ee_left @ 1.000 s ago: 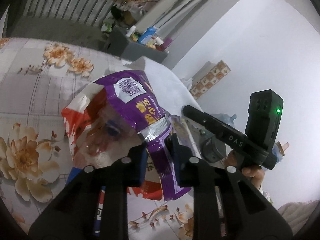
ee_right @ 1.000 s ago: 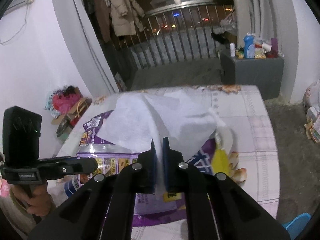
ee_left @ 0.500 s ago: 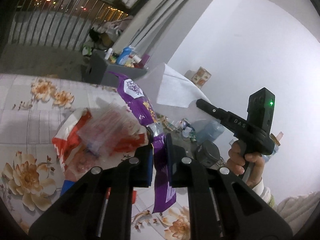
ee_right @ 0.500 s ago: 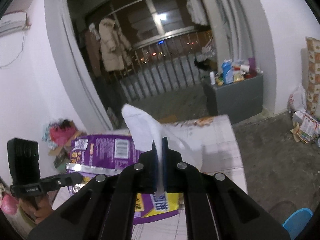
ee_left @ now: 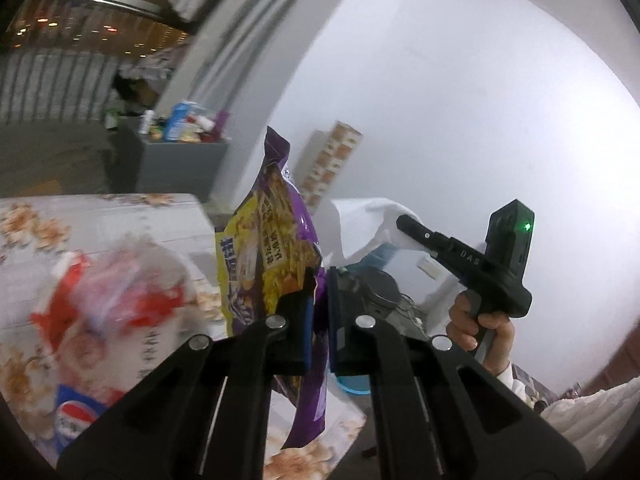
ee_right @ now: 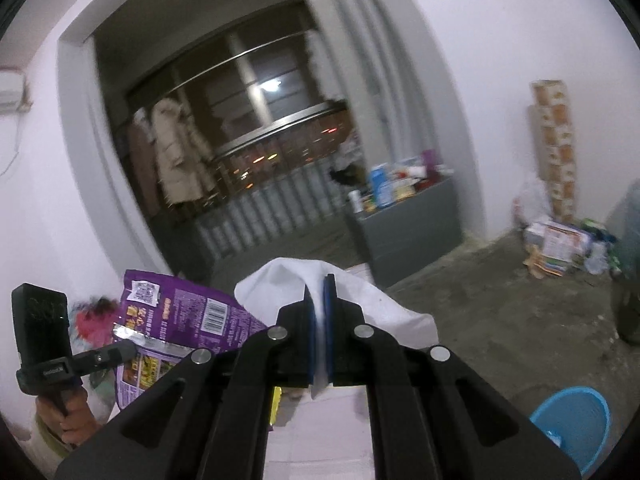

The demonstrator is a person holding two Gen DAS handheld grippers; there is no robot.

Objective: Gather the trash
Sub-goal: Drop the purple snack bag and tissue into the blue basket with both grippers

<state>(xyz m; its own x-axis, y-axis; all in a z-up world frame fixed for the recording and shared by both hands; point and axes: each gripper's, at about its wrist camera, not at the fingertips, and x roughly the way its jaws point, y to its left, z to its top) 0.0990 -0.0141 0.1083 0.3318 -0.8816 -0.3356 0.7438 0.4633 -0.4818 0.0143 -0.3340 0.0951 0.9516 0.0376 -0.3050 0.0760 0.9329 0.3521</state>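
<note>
The purple snack bag (ee_left: pixel 276 216) hangs above the desk (ee_left: pixel 120 216), clamped by its edge in the left gripper (ee_left: pixel 318 320). The white tissue (ee_right: pixel 336 300) is pinched thin in the right gripper (ee_right: pixel 318 320); I think a quick swing may pull it free. Only the right view shows the blue bin (ee_right: pixel 576 424) on the floor.

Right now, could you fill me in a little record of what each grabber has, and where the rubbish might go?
left gripper: shut on purple snack bag, lifted above the table
right gripper: shut on white tissue, raised
table: floral cloth; red wrapper lies there, blurred
possible bin: blue basket on the floor, low right in the right wrist view
</note>
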